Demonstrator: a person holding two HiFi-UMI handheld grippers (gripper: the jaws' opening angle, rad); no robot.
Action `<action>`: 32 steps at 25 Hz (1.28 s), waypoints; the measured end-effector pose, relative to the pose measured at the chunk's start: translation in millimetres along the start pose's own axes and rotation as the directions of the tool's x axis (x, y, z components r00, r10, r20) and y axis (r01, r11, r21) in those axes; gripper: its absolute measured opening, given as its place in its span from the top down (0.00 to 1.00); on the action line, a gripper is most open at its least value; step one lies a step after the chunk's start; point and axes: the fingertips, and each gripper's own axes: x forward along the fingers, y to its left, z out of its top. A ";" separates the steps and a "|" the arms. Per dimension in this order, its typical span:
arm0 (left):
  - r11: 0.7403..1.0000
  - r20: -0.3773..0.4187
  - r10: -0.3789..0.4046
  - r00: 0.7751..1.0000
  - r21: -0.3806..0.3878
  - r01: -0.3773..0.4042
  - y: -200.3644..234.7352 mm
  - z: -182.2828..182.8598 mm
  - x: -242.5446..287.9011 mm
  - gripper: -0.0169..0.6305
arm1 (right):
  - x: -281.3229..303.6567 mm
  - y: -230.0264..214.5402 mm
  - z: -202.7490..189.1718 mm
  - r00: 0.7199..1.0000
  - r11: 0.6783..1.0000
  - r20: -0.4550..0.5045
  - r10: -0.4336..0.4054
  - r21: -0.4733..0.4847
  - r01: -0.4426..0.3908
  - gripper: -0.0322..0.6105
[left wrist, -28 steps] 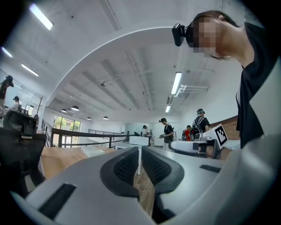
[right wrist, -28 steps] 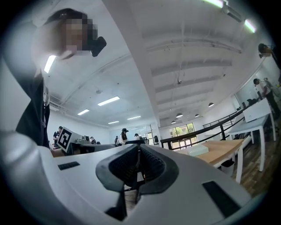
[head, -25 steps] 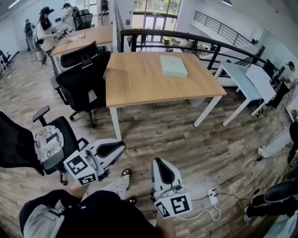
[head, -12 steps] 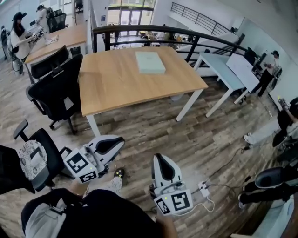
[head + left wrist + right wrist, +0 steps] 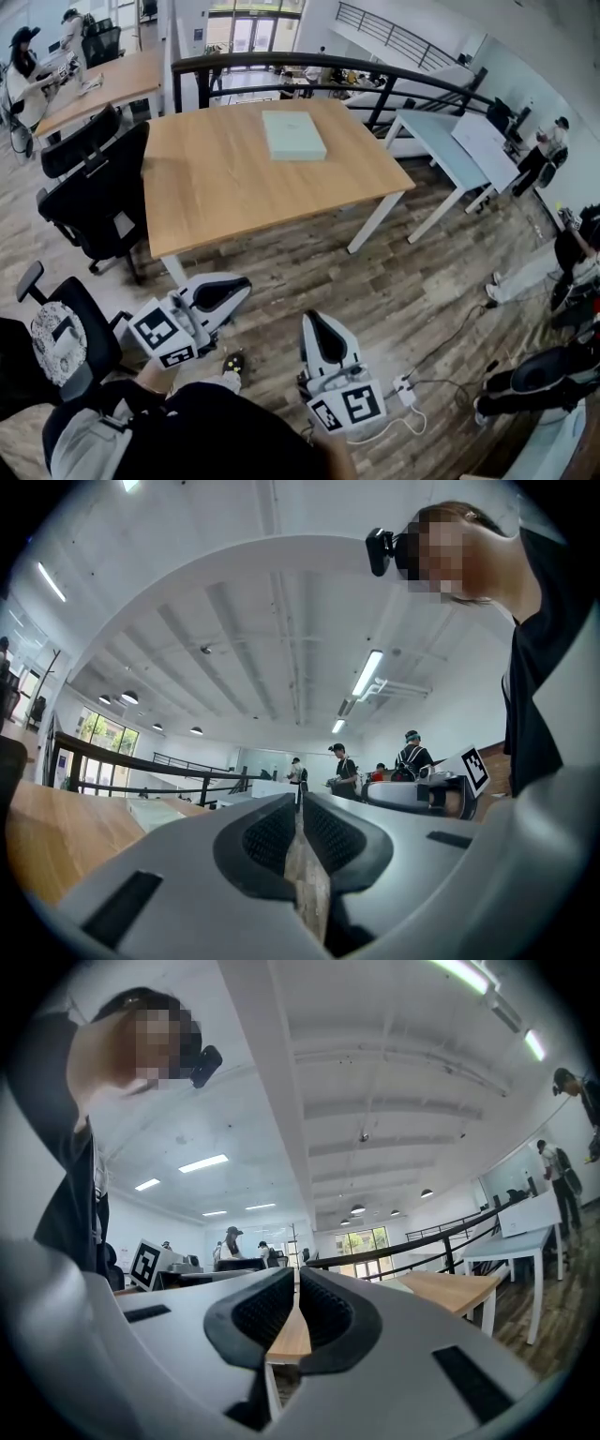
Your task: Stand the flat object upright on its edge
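A flat pale green book-like object [image 5: 293, 134] lies on the far half of a wooden table [image 5: 216, 187]. Both grippers hang low over the floor, well short of the table. My left gripper [image 5: 239, 286] points right, jaws shut and empty; in the left gripper view its tips [image 5: 298, 803] meet, and the pale object [image 5: 155, 810] shows at the left. My right gripper [image 5: 312, 322] points toward the table, also shut with nothing in it; its tips [image 5: 296, 1275] touch in the right gripper view.
Black office chairs [image 5: 94, 202] stand at the table's left, another [image 5: 61, 333] near my left gripper. A black railing [image 5: 328, 66] runs behind the table. A white table [image 5: 450, 155] stands to the right. A power strip and cable [image 5: 403, 394] lie on the floor. People are at the edges.
My view has come nearer the table, which has shifted left in the frame. Both grippers stay shut, low before me.
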 end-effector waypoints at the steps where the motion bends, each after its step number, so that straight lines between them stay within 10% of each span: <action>1: 1.000 0.001 -0.001 1.000 0.001 0.001 6.5 1.5 2.2 0.92 | 6.0 -1.8 -0.8 1.000 1.000 -0.004 0.003 0.004 -0.003 0.91; 32: 1.000 -0.008 -0.025 1.000 -0.020 0.025 172.7 5.1 53.3 0.92 | 163.0 -67.5 -21.2 0.997 0.999 -0.066 -0.049 0.009 0.050 0.91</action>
